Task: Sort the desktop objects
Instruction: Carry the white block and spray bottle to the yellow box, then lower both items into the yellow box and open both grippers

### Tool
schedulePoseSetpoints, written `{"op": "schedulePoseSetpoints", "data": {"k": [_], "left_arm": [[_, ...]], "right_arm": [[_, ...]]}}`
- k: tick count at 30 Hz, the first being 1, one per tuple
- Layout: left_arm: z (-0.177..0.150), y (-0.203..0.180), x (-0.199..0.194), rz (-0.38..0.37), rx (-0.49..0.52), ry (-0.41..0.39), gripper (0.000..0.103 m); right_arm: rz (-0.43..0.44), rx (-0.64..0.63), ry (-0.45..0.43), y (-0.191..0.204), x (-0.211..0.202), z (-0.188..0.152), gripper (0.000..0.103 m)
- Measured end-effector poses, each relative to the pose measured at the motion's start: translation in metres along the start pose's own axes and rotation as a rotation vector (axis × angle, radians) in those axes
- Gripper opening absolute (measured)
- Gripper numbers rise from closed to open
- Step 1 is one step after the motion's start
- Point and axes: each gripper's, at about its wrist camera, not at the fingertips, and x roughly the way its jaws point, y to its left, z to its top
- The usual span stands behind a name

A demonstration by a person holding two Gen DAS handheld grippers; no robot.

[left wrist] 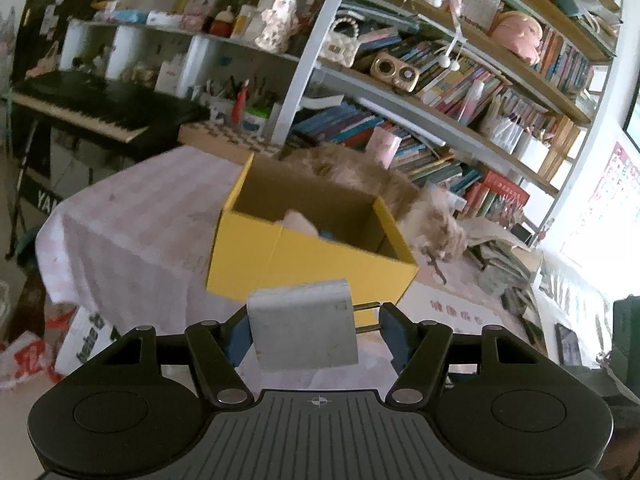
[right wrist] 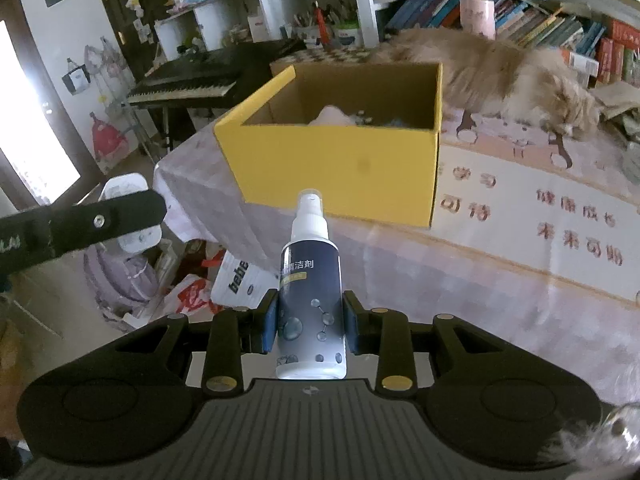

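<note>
- plastic spray bottle (right wrist: 310,304), light and slick, clamped mid-body by right gripper (right wrist: 309,326); yellow box (right wrist: 340,168) at 12 o'clock.
- left gripper (left wrist: 308,330) grips rigid white charger (left wrist: 304,326), prongs toward 3 o'clock.

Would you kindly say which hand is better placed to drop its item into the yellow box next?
Probably left: its tool holds the charger almost at the yellow box; the right's spray bottle sits farther back.

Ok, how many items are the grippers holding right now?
2. The left gripper holds a grey charger plug; the right gripper holds a spray bottle. Both sit short of the yellow box.
</note>
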Motion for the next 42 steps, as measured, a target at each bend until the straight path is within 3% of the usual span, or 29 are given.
{"op": "schedulePoseSetpoints", "data": {"k": [11,21,30,42], "left_arm": [[0.042,-0.009,0.04,0.012,0.042,-0.056,0.066],[0.074,-0.008,0.087,0.053,0.04,-0.072,0.066],[0.1,-0.007,0.141,0.088,0.04,-0.046,0.066],[0.128,-0.014,0.221,0.135,0.152,0.063,0.066]], "right_arm": [[0.013,0.001,-0.081,-0.025,0.006,0.05,0.03],[0.037,-0.061,-0.117,-0.045,0.039,0.114,0.03],[0.013,-0.135,-0.071,-0.064,0.095,0.157,0.03],[-0.025,-0.275,0.007,-0.077,0.154,0.183,0.03]]}}
